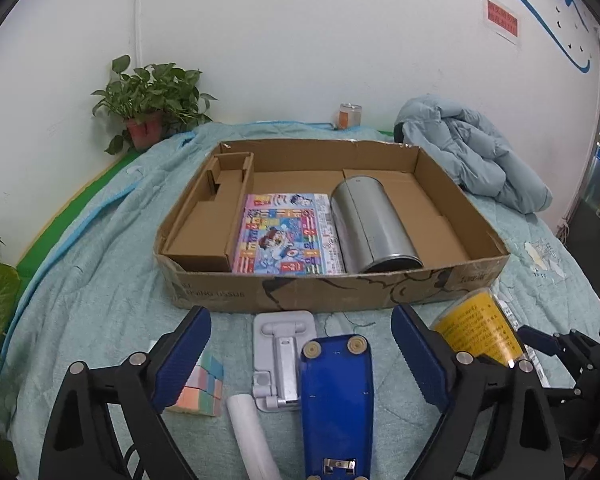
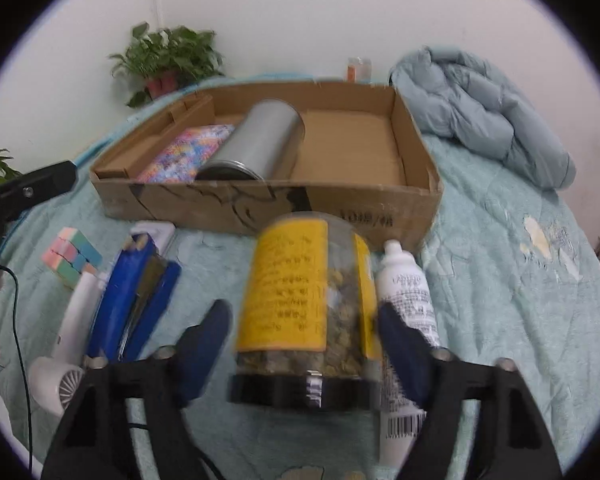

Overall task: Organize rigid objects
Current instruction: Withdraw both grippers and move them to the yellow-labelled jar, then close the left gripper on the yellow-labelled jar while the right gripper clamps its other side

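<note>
My left gripper (image 1: 300,354) is open low over the bed, its jaws wide around a blue stapler (image 1: 336,400) and a white folding stand (image 1: 282,360) without touching either. A pastel cube (image 1: 204,384) lies by its left finger. My right gripper (image 2: 304,340) straddles a clear jar with a yellow label (image 2: 300,296), black lid towards the camera. The right finger is at the jar's side, and a narrow gap shows at the left finger; the view is blurred. A cardboard box (image 1: 332,288) holds a metal can (image 1: 372,224) and a colourful book (image 1: 288,236).
A white spray bottle (image 2: 406,292) lies right of the jar, and a white hair dryer (image 2: 72,344) with a black cable lies left of the stapler. A light blue jacket (image 1: 472,156) is heaped at the back right. Potted plants (image 1: 152,96) stand by the wall.
</note>
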{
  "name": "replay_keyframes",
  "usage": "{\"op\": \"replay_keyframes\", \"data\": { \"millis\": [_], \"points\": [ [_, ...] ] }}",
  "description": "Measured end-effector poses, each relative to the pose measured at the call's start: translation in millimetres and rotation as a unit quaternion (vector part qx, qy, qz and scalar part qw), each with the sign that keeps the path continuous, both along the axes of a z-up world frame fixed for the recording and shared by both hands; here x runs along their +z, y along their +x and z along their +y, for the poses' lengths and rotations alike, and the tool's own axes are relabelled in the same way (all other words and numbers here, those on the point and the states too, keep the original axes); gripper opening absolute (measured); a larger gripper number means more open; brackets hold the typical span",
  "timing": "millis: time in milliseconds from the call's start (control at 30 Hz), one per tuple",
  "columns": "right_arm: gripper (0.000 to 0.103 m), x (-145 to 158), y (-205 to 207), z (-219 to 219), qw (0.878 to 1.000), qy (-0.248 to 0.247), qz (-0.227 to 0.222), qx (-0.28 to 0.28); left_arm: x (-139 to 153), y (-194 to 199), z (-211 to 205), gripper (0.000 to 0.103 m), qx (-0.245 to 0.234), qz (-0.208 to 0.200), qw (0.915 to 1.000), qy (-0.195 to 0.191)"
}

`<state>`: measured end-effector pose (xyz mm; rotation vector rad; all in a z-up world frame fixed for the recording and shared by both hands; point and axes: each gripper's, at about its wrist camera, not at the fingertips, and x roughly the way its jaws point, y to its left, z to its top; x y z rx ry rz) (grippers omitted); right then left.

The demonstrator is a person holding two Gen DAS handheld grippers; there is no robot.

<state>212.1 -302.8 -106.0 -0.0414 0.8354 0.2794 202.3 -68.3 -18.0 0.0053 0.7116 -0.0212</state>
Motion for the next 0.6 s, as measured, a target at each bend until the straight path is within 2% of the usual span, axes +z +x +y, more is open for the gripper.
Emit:
{"op": "replay_keyframes", "data": {
  "millis": [133, 233, 300, 333, 433, 467, 500, 600],
  "points": [
    [0.070, 1, -2, -5, 1.000, 0.008, 0.001, 0.005, -7, -1, -7, 0.091, -0.018, 0.009, 0.9998, -0.007],
    [0.065, 3, -11, -10, 0.999, 0.023, 0.017, 0.013, -14, 1, -12, 0.092, -0.039, 0.036, 0.9978, -0.039],
    [0.049, 11, -23, -13, 0.999, 0.041, 0.027, 0.021, -21, 3, -20, 0.092, -0.067, 0.071, 0.9931, -0.063],
    [0.048, 15, -32, -11, 0.998, 0.046, 0.034, 0.035, -26, 5, -24, 0.092, -0.086, 0.090, 0.9893, -0.076],
    [0.051, 15, -49, -1, 0.996, 0.044, 0.047, 0.069, -42, 5, -38, 0.092, -0.132, 0.137, 0.9754, -0.111],
    [0.057, 13, -53, 0, 0.995, 0.048, 0.052, 0.073, -46, 6, -42, 0.092, -0.140, 0.146, 0.9725, -0.115],
    [0.062, 10, -55, -1, 0.994, 0.058, 0.060, 0.071, -50, 7, -45, 0.092, -0.144, 0.156, 0.9700, -0.118],
    [0.069, 7, -49, -14, 0.992, 0.094, 0.068, 0.045, -57, 12, -51, 0.092, -0.156, 0.173, 0.9617, -0.145]
  ]
}}
